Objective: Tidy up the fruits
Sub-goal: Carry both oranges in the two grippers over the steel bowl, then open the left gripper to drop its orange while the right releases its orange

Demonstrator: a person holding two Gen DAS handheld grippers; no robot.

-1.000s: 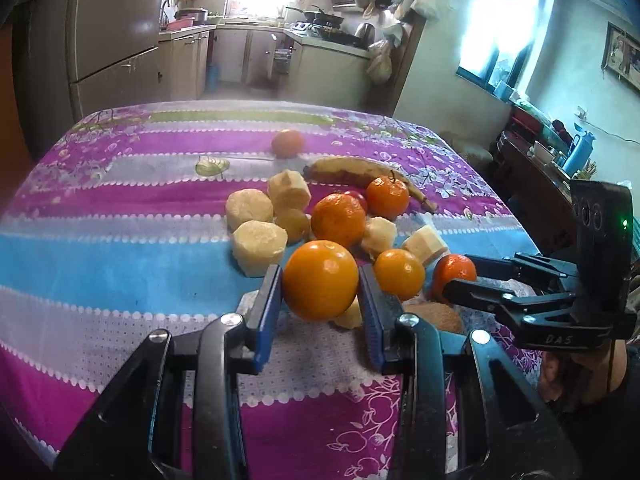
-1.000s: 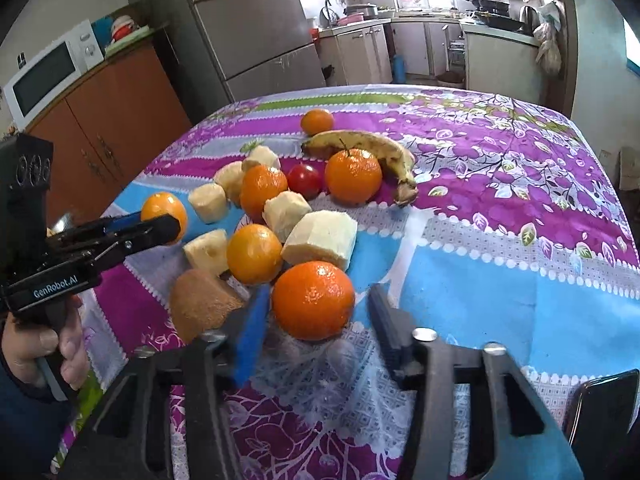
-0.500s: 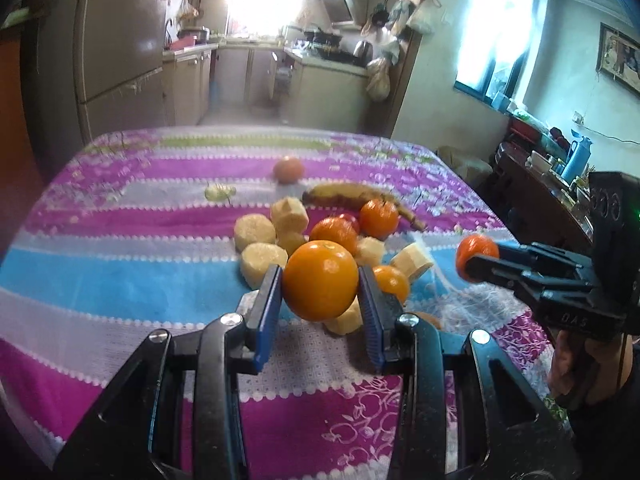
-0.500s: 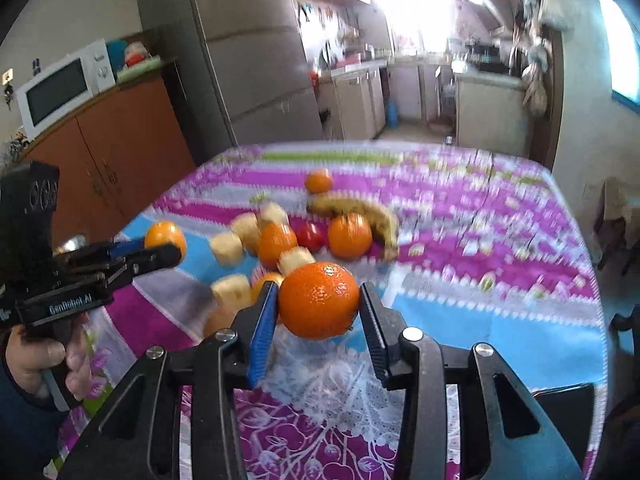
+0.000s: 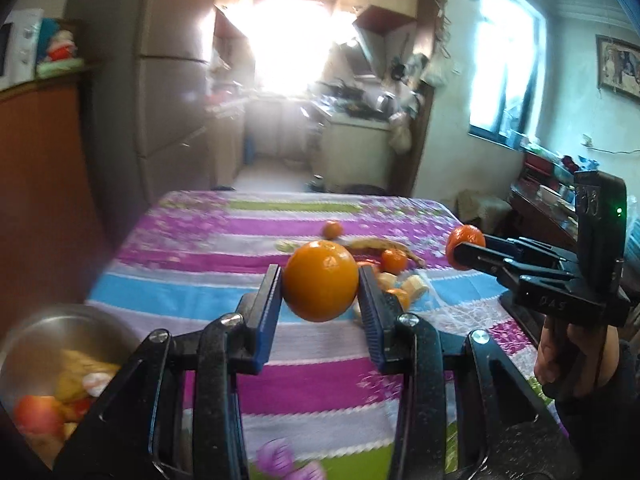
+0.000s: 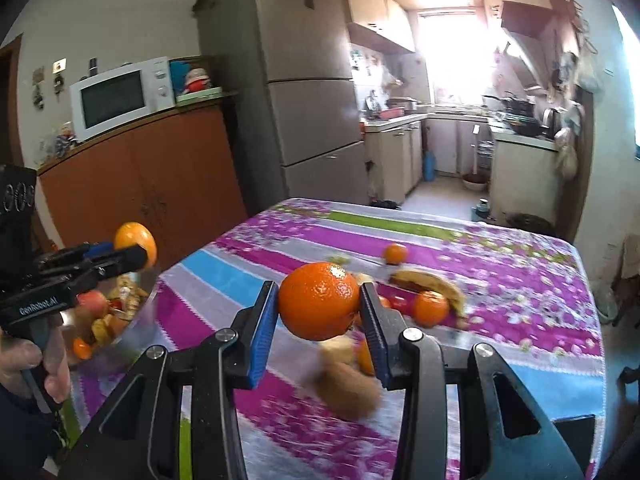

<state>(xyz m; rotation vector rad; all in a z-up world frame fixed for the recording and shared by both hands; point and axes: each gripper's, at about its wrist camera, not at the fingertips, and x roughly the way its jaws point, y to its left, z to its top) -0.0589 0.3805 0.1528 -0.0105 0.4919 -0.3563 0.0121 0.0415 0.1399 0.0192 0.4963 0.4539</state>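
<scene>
Oranges have left the table – the left gripper (image 5: 320, 304) clamps 1 orange (image 5: 321, 280), the right gripper (image 6: 318, 312) clamps a darker orange (image 6: 319, 306), both now lifted clear of the fruit pile (image 5: 394, 276) and seemingly bound for the metal bowl (image 5: 52, 330).

The steel bowl (image 5: 60, 332) at seven o'clock is cut by the left wrist view's edge, its fruit smeared. In the right wrist view a brown fruit (image 6: 348, 388) at six o'clock blurs; the orange (image 6: 319, 300) hides fruit behind.
</scene>
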